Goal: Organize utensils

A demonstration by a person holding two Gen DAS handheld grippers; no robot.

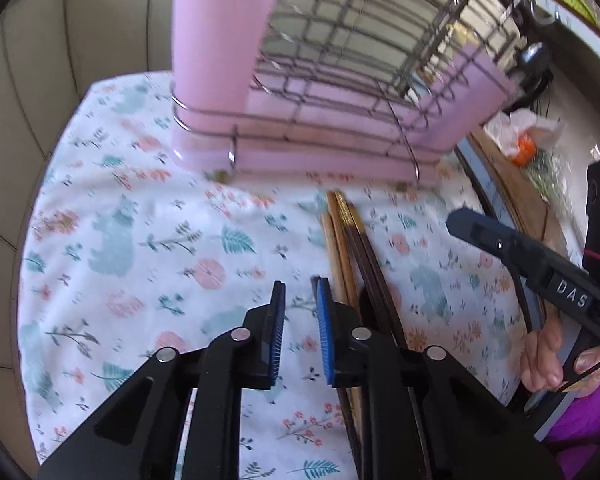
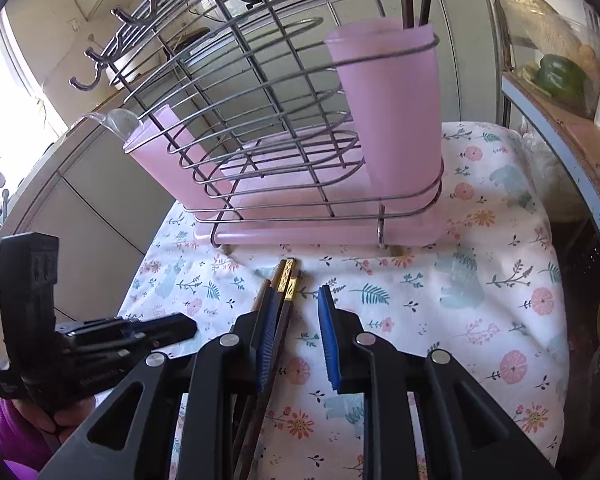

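A bundle of chopsticks [image 1: 350, 240] lies on the floral cloth [image 1: 140, 240], ends pointing at the utensil rack [image 1: 300, 80]. The rack is wire with pink cups; the right-hand cup [image 2: 392, 120] holds two dark utensil handles. My left gripper [image 1: 300, 292] is open and empty, just left of the chopsticks. My right gripper [image 2: 298, 300] is open above the cloth; the chopsticks [image 2: 288, 284] run under its left finger and into the gap. The right gripper also shows in the left wrist view [image 1: 480, 232], and the left gripper shows in the right wrist view [image 2: 176, 328].
A wooden board edge [image 1: 512, 184] and a bag with an orange item [image 1: 524, 144] lie to the right. A shelf with a green pepper [image 2: 560, 76] stands right of the cloth. Tiled wall lies on the left.
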